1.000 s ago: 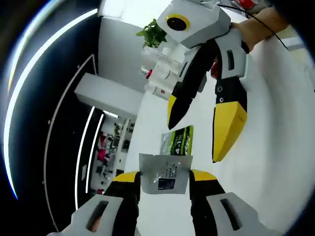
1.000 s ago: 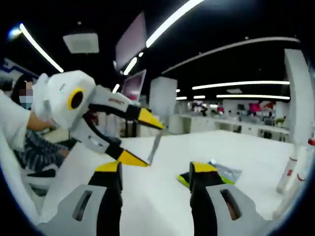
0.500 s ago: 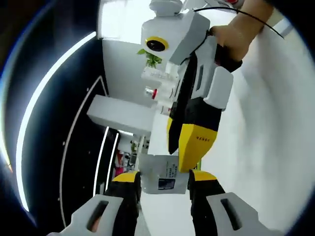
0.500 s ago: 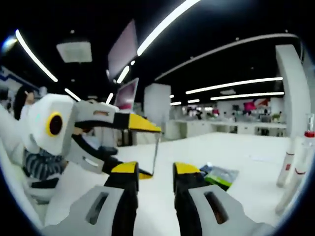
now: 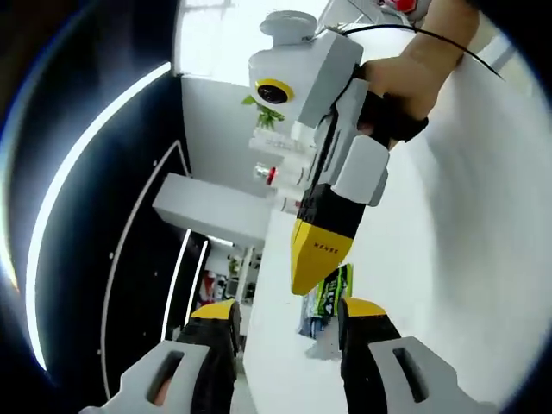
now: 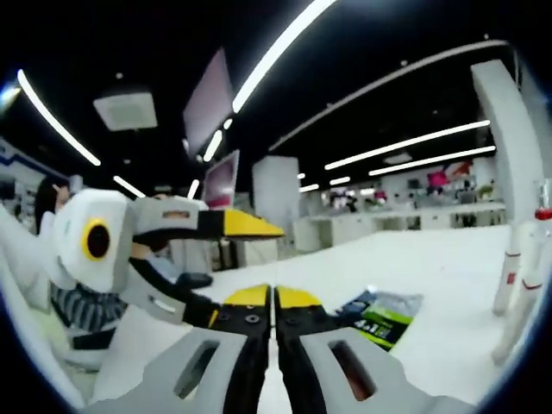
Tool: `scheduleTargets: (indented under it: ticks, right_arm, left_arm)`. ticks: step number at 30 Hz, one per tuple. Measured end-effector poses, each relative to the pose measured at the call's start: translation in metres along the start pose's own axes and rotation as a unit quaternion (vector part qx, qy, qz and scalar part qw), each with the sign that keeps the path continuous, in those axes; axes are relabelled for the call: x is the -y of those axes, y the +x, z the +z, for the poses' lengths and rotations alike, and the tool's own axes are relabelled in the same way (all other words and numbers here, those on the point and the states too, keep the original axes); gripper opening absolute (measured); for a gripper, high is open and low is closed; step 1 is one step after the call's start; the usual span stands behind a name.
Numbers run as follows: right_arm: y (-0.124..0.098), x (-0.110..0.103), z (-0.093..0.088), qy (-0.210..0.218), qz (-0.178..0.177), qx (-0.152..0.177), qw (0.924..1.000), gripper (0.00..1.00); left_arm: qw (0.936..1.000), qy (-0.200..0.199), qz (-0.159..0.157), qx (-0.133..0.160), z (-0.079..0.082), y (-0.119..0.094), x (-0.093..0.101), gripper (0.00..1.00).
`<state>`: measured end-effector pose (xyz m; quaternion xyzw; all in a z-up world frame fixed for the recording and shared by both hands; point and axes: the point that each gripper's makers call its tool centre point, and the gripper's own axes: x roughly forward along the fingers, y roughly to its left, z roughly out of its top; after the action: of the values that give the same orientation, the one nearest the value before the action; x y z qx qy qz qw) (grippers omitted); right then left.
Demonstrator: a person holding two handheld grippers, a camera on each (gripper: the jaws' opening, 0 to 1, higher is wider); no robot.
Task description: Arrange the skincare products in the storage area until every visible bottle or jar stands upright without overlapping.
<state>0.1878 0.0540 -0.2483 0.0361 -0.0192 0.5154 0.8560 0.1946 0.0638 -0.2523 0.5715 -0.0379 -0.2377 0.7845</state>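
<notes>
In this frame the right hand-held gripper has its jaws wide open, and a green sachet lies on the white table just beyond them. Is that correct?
Not quite. The right hand-held gripper has its jaws shut, yellow tips pressed together, as the right gripper view shows. The rest holds: the green sachet lies on the white table just beyond them.

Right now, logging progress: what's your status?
Left gripper open, empty. Right gripper shut. Sachets flat on table; bottles standing beyond.
</notes>
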Motion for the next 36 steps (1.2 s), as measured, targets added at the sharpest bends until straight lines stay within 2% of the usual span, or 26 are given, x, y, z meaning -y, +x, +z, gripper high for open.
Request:
scheduleTargets:
  ticks: [5,6,8,9,10,12,13,14,15,16,17,20,22,24,25,26,27,28,30,31,32,33,34,36]
  right_arm:
    - [-0.001,0.006,0.000,0.011,-0.012,0.001,0.9999,0.00]
    - [-0.001,0.007,-0.001,0.013,-0.013,0.000,0.9998,0.00]
    - [-0.002,0.006,-0.001,0.018,-0.015,0.002,0.9997,0.00]
    - [-0.002,0.008,-0.001,0.020,-0.019,-0.001,0.9996,0.00]
    - [-0.003,0.009,-0.002,0.018,-0.022,-0.001,0.9996,0.00]
    - [-0.003,0.009,-0.002,0.018,-0.023,-0.001,0.9996,0.00]
    - [-0.003,0.011,-0.002,0.017,-0.027,-0.001,0.9995,0.00]
    - [-0.003,0.011,-0.002,0.017,-0.027,-0.001,0.9995,0.00]
    - [-0.003,0.011,-0.002,0.020,-0.027,-0.001,0.9995,0.00]
    - [-0.004,0.011,-0.002,0.020,-0.026,-0.001,0.9994,0.00]
    - [-0.004,0.011,-0.002,0.020,-0.026,-0.001,0.9994,0.00]
    - [-0.004,0.010,-0.003,0.020,-0.027,-0.002,0.9994,0.00]
    - [-0.005,0.010,-0.003,0.021,-0.027,-0.001,0.9994,0.00]
    - [-0.005,0.011,-0.003,0.021,-0.028,-0.002,0.9994,0.00]
    - [-0.005,0.011,-0.003,0.021,-0.028,-0.002,0.9994,0.00]
    - [-0.005,0.011,-0.003,0.021,-0.028,-0.002,0.9994,0.00]
    - [-0.005,0.011,-0.003,0.022,-0.028,-0.001,0.9994,0.00]
    - [-0.005,0.014,-0.002,0.023,-0.028,0.000,0.9993,0.00]
    - [-0.006,0.013,-0.001,0.023,-0.028,0.001,0.9993,0.00]
    - [-0.006,0.013,-0.001,0.023,-0.028,0.002,0.9993,0.00]
    - [-0.007,0.013,0.000,0.024,-0.028,0.003,0.9993,0.00]
    - [-0.007,0.013,0.000,0.025,-0.028,0.004,0.9993,0.00]
    - [-0.007,0.012,0.001,0.026,-0.028,0.005,0.9993,0.00]
    - [-0.007,0.009,0.000,0.027,-0.027,0.006,0.9992,0.00]
  left_arm:
    - [0.9992,-0.040,0.002,0.008,0.002,-0.001,-0.002,0.51]
    - [0.9973,-0.073,0.000,0.009,-0.003,-0.001,-0.005,0.51]
    - [0.9957,-0.092,-0.001,0.009,-0.003,-0.004,-0.005,0.51]
    - [0.9916,-0.128,-0.014,0.003,-0.011,-0.004,-0.005,0.51]
    - [0.9889,-0.148,-0.018,0.001,-0.014,-0.005,-0.006,0.51]
    - [0.9856,-0.167,-0.025,0.000,-0.017,-0.006,-0.004,0.51]
    - [0.9680,-0.242,-0.063,-0.018,-0.034,-0.006,-0.001,0.51]
    - [0.9639,-0.256,-0.070,-0.022,-0.036,-0.006,0.000,0.52]
    - [0.9443,-0.313,-0.093,-0.044,-0.046,-0.005,0.006,0.52]
    - [0.9401,-0.323,-0.097,-0.047,-0.048,-0.005,0.007,0.52]
    - [0.9273,-0.349,-0.120,-0.060,-0.054,-0.004,0.012,0.52]
    - [0.9158,-0.374,-0.124,-0.080,-0.063,-0.001,0.013,0.52]
    - [0.8903,-0.411,-0.148,-0.130,-0.077,0.006,0.022,0.52]
    - [0.8702,-0.430,-0.179,-0.160,-0.080,0.008,0.031,0.52]
    - [0.8511,-0.454,-0.192,-0.180,-0.086,0.014,0.035,0.52]
    - [0.8438,-0.460,-0.199,-0.192,-0.088,0.015,0.037,0.52]
    - [0.8181,-0.478,-0.219,-0.232,-0.094,0.016,0.043,0.52]
    - [0.7992,-0.491,-0.226,-0.262,-0.100,0.018,0.045,0.52]
    - [0.7906,-0.495,-0.227,-0.279,-0.102,0.024,0.046,0.48]
    - [0.7913,-0.491,-0.234,-0.279,-0.103,0.024,0.047,0.48]
    - [0.7869,-0.493,-0.242,-0.281,-0.102,0.027,0.048,0.48]
    - [0.7751,-0.501,-0.252,-0.291,-0.096,0.025,0.054,0.50]
    - [0.7714,-0.503,-0.256,-0.295,-0.096,0.025,0.055,0.51]
    - [0.7585,-0.509,-0.265,-0.308,-0.098,0.029,0.059,0.53]
